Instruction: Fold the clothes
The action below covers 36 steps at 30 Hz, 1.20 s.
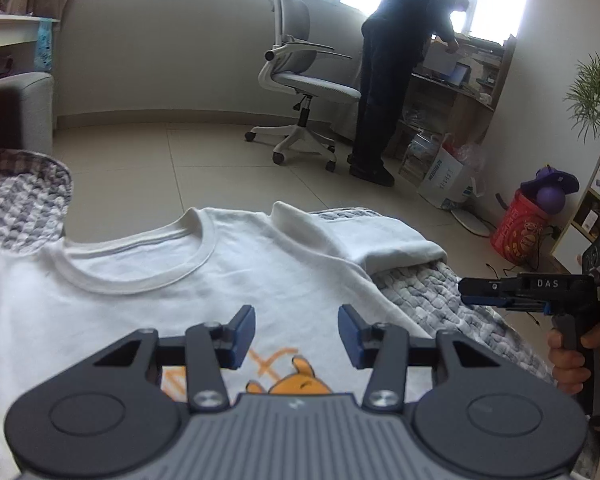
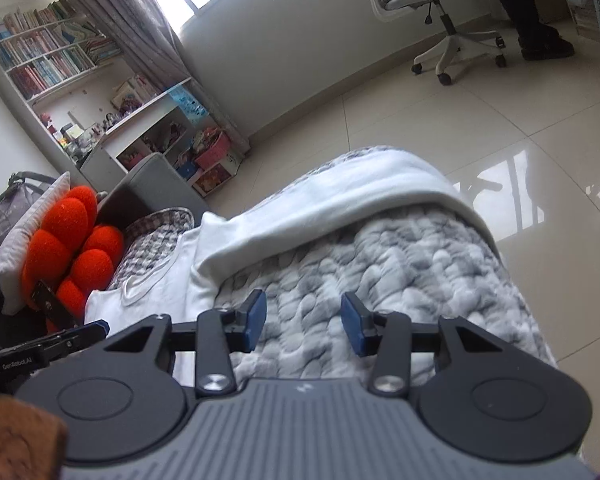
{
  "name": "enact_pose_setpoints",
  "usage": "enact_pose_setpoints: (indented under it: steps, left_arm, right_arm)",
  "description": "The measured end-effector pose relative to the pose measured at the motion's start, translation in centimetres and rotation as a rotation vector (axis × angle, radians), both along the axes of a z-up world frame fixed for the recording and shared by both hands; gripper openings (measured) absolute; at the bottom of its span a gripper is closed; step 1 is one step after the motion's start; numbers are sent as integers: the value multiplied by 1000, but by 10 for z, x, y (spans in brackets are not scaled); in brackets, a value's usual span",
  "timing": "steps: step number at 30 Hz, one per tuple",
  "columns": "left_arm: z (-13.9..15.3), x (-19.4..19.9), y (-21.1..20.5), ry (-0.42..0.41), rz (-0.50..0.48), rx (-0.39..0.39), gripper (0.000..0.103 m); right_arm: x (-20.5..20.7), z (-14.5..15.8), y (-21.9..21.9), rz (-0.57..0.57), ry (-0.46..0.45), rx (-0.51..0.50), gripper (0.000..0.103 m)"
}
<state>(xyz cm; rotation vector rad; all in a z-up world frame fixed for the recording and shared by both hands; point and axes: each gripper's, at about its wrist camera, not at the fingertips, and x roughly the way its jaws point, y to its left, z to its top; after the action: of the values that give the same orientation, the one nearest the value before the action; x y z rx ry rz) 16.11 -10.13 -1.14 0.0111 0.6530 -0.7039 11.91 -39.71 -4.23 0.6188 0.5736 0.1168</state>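
Note:
A white T-shirt (image 1: 148, 276) with an orange cartoon print lies flat on a grey quilted blanket (image 1: 428, 292), collar away from me. Its right sleeve (image 1: 376, 240) lies spread toward the blanket's far edge. My left gripper (image 1: 297, 332) is open and empty, just above the shirt's chest. My right gripper (image 2: 303, 324) is open and empty, above bare blanket (image 2: 380, 260) right of the shirt (image 2: 172, 280). The sleeve (image 2: 340, 204) lies ahead of it. The right gripper also shows at the right edge of the left wrist view (image 1: 476, 290).
A white office chair (image 1: 304, 80) and a person in dark clothes (image 1: 388, 80) stand by a desk across the tiled floor. A red bucket (image 1: 520, 232) and a cardboard box (image 1: 448, 176) sit at the right. An orange cushion (image 2: 68, 248) and a bookshelf (image 2: 52, 52) are at the left.

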Motion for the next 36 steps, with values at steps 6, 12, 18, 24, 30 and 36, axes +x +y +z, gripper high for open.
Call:
enact_pose_setpoints:
  steps: [6, 12, 18, 24, 30, 36]
  left_arm:
    - [-19, 46, -52, 36, -46, 16, 24]
    - [-28, 78, -69, 64, -24, -42, 19]
    - [-41, 83, -68, 77, 8, -107, 19]
    - [-35, 78, -58, 45, 30, -137, 20]
    - [-35, 82, -55, 51, 51, -139, 21]
    - [-39, 89, -58, 81, 55, -123, 21]
  right_arm:
    - [11, -12, -30, -48, -28, 130, 45]
    - [17, -17, -46, -80, -27, 238, 45]
    - [31, -19, -47, -152, -35, 238, 27]
    - [8, -6, -39, -252, -111, 144, 5]
    - [-13, 0, -33, -318, -61, 71, 5]
    - [-7, -12, -34, -359, 51, 45, 3]
